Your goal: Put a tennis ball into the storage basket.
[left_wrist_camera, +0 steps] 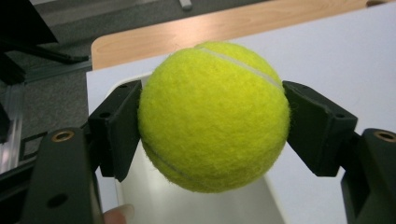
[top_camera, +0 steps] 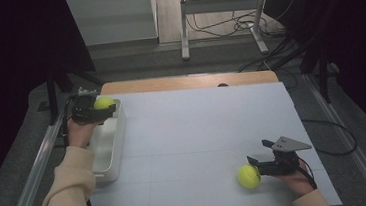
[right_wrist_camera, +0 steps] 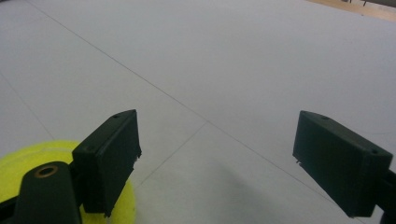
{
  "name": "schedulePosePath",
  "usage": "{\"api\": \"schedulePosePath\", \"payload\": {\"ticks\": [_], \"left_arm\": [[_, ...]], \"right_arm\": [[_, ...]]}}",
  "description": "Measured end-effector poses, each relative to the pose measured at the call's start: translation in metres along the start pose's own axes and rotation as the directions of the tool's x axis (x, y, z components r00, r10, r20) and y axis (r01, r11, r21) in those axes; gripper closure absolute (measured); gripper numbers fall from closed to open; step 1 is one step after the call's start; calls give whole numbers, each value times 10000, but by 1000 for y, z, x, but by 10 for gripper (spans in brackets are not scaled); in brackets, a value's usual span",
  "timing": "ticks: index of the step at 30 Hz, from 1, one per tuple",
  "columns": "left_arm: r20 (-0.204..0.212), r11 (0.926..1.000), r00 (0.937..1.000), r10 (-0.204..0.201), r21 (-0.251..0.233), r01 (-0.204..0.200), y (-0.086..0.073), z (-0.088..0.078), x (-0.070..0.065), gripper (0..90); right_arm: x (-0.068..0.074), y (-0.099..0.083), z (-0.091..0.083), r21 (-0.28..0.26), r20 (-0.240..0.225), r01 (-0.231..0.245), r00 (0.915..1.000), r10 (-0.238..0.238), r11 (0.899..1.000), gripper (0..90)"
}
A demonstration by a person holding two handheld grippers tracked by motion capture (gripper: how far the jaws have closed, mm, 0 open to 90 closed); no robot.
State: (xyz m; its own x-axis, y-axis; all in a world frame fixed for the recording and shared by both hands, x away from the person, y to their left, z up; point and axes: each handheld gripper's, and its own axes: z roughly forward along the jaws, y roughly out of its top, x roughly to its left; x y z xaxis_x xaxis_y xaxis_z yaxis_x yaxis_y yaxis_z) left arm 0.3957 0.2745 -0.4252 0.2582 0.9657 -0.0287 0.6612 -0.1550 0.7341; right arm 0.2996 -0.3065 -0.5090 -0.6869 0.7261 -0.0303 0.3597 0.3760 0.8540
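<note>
My left gripper is shut on a yellow tennis ball and holds it over the far end of a white bin at the table's left edge. In the left gripper view the ball sits squeezed between both black pads, with the bin below it. A second tennis ball lies on the white table cover near the front right. My right gripper stands open just beside it. In the right gripper view that ball lies outside the left jaw, and nothing is between the jaws of the right gripper.
A white cover spans the table, with a wooden strip along its far edge. Metal rails run along both sides. Beyond the table are a desk frame and cables on the floor.
</note>
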Motion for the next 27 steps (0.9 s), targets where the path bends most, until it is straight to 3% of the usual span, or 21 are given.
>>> {"api": "schedulePosePath", "payload": {"ticks": [6,13,23,27], "left_arm": [[-220,9992,9997,-66,400,75,-1,8,5,255],[-282,9971,9995,131,752,-109,-1,13,4,255],[-243,9960,9994,252,865,-230,0,15,1,249],[-208,9980,9997,157,611,-144,1,11,0,155]], "right_arm": [[0,0,0,44,34,38,10000,-38,10000,152],[0,0,1,29,19,18,10000,-18,10000,152],[0,0,0,32,14,28,10000,-28,10000,153],[1,0,0,17,-45,36,10000,-36,10000,153]]}}
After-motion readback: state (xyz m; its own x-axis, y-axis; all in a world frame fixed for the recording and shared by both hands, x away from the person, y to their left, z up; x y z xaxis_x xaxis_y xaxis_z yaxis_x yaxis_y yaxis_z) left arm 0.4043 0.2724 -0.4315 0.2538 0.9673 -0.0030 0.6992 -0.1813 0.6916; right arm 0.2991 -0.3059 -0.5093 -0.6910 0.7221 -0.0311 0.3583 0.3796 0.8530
